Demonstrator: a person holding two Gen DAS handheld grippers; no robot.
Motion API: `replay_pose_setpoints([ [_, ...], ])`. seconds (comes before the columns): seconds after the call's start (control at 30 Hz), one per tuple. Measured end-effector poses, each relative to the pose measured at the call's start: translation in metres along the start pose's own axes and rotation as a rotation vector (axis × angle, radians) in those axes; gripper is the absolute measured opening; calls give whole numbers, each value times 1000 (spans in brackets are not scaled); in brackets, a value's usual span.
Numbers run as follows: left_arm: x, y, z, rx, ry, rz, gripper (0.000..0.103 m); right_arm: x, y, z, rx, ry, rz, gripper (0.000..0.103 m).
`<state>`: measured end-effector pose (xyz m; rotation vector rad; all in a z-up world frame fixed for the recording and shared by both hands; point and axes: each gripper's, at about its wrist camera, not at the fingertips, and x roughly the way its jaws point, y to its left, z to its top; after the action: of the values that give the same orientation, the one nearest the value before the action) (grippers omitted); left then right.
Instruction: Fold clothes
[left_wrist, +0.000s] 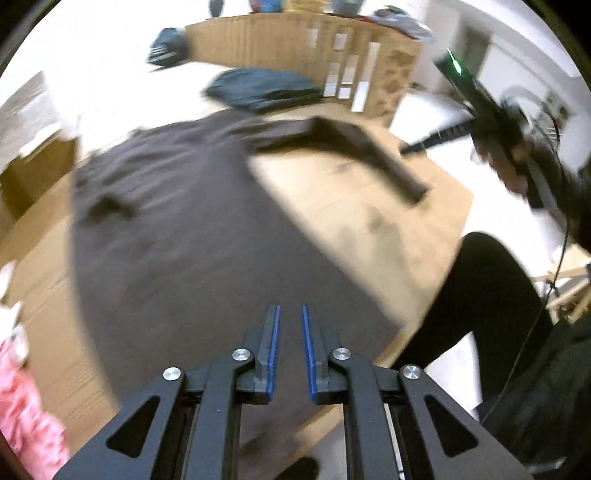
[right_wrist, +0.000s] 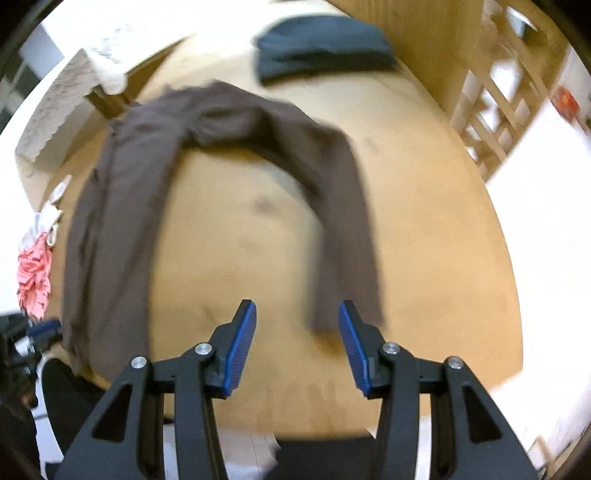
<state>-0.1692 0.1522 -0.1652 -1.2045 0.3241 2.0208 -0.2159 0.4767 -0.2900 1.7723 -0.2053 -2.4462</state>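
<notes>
A brown long-sleeved garment (left_wrist: 177, 221) lies spread on the wooden table (left_wrist: 332, 192). One sleeve (left_wrist: 369, 151) bends off to the right. My left gripper (left_wrist: 291, 314) hovers over the garment's body, open by a narrow gap with nothing between its blue pads. In the right wrist view the garment (right_wrist: 118, 221) arches across the table (right_wrist: 240, 240), and its sleeve (right_wrist: 343, 229) runs down toward me. My right gripper (right_wrist: 297, 310) is wide open and holds nothing; the cuff lies just beyond its right finger. Both views are motion-blurred.
A folded dark teal garment (left_wrist: 262, 90) (right_wrist: 321, 48) rests at the table's far side. A pink cloth (left_wrist: 22, 406) (right_wrist: 33, 273) sits at the left edge. A person's black-clad leg (left_wrist: 480, 295) stands at the right, with a wooden lattice frame (right_wrist: 491, 110) beyond the table.
</notes>
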Motion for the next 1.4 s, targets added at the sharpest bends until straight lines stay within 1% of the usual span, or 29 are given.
replay_pose_setpoints([
  [0.03, 9, -11, 8, 7, -2, -26, 12, 2, -10, -8, 12, 4, -8, 46],
  [0.1, 26, -24, 24, 11, 12, -53, 12, 0, -22, -12, 31, -16, -19, 46],
  [0.13, 33, -27, 31, 14, 20, -50, 12, -3, -40, -13, 59, -16, 5, 46],
  [0.23, 51, -24, 59, 36, 37, 13, 11, 6, -53, -7, 144, -10, 98, 46],
  [0.3, 62, -17, 80, 56, 49, 52, 11, 17, -61, -5, 185, -11, 115, 46],
  [0.37, 72, -11, 96, 83, 52, 77, 11, 17, -55, 1, 200, -3, 139, 46],
  [0.4, 80, -7, 107, 95, 50, 94, 11, 10, -59, -1, 203, -20, 156, 44],
  [0.43, 87, -2, 117, 103, 46, 104, 11, 4, -63, -4, 206, -35, 173, 39],
  [0.47, 93, 2, 126, 110, 43, 113, 11, 3, -66, -5, 220, -36, 195, 20],
  [0.5, 100, 8, 136, 105, 33, 121, 12, 2, -70, -6, 234, -36, 217, 6],
  [0.57, 112, 23, 157, 87, 10, 139, 12, 1, -79, -7, 272, -46, 268, 6],
  [0.67, 138, 43, 186, 63, -3, 156, 14, -9, -91, -7, 321, -94, 332, 5],
  [0.73, 160, 52, 199, 67, 24, 179, 16, -17, -99, -4, 352, -114, 359, 5],
  [0.77, 170, 56, 203, 68, 40, 190, 16, -20, -103, -2, 367, -124, 372, 4],
  [0.83, 174, 60, 204, 73, 53, 199, 16, -34, -114, 3, 387, -150, 360, 4],
  [0.9, 177, 62, 204, 78, 63, 207, 16, -51, -129, 10, 400, -204, 338, 4],
  [0.97, 181, 65, 204, 84, 73, 215, 16, -60, -143, 20, 389, -243, 186, 4],
  [1.0, 182, 66, 204, 86, 78, 219, 16, -58, -149, 26, 377, -240, 70, 4],
  [1.07, 185, 68, 204, 92, 88, 227, 16, -47, -164, 42, 372, -211, -53, 5],
  [1.1, 187, 70, 204, 95, 93, 231, 16, -44, -167, 46, 383, -191, -65, 6],
  [1.13, 188, 71, 204, 97, 98, 235, 16, -45, -167, 46, 389, -190, -74, 7],
  [1.17, 188, 70, 204, 106, 100, 234, 16, -47, -167, 46, 396, -188, -84, 15],
  [1.2, 187, 68, 204, 116, 101, 231, 18, -49, -167, 45, 403, -188, -89, 27],
  [1.27, 185, 66, 203, 135, 103, 227, 23, -58, -166, 33, 421, -218, -26, 40],
  [1.3, 184, 64, 203, 145, 103, 224, 25, -58, -166, 28, 438, -206, 13, 40],
  [1.33, 185, 64, 202, 153, 110, 228, 25, -55, -165, 21, 449, -188, 72, 40],
  [1.37, 187, 65, 202, 156, 119, 236, 25, -50, -162, 14, 450, -170, 110, 40],
  [1.4, 190, 67, 201, 158, 128, 244, 25, -47, -159, 9, 445, -154, 114, 40],
])
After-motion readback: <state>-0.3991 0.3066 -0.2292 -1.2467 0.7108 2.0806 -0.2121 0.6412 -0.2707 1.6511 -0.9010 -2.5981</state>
